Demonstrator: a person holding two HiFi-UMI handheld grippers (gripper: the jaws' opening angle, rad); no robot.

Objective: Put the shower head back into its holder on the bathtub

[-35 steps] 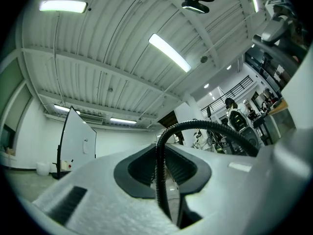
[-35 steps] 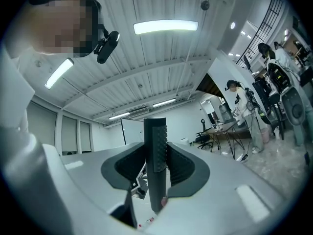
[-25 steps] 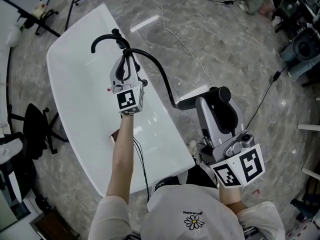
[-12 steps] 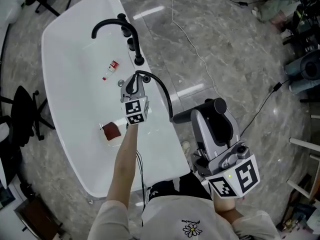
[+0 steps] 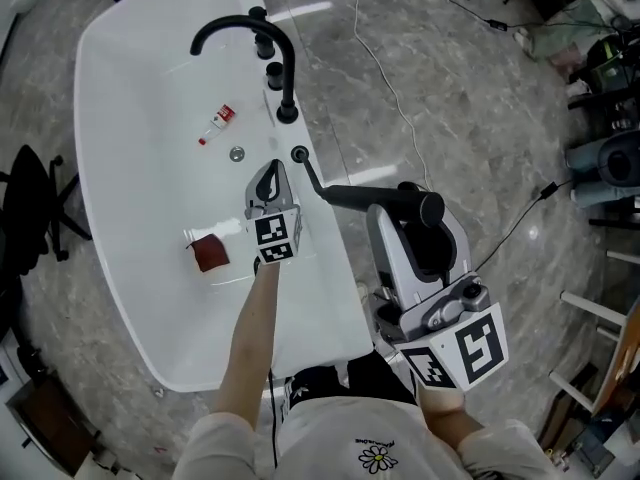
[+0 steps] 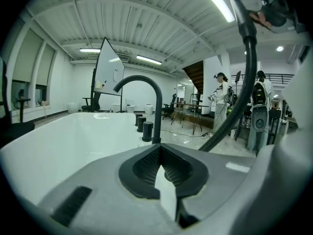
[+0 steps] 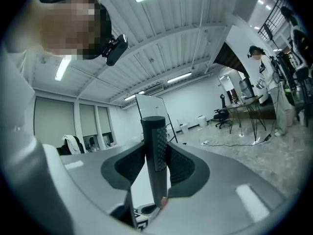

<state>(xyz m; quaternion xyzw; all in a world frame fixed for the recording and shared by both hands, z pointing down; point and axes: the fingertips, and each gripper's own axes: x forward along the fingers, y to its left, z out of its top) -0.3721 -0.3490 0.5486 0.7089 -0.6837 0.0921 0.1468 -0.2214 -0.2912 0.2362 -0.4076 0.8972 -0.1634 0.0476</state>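
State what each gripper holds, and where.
Right gripper: the shower head, jaws clamped near its end away from the hose. Left gripper: shut, empty.

We're seeing two claws, left gripper and right gripper; one shower head sitting in the right; one tub, one faucet, one bottle lying by the left.

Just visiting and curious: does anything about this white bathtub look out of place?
Yes. The black stick-shaped shower head is clamped in the right gripper beside the white bathtub, not docked. A small red-and-white bottle lies on its side inside it.
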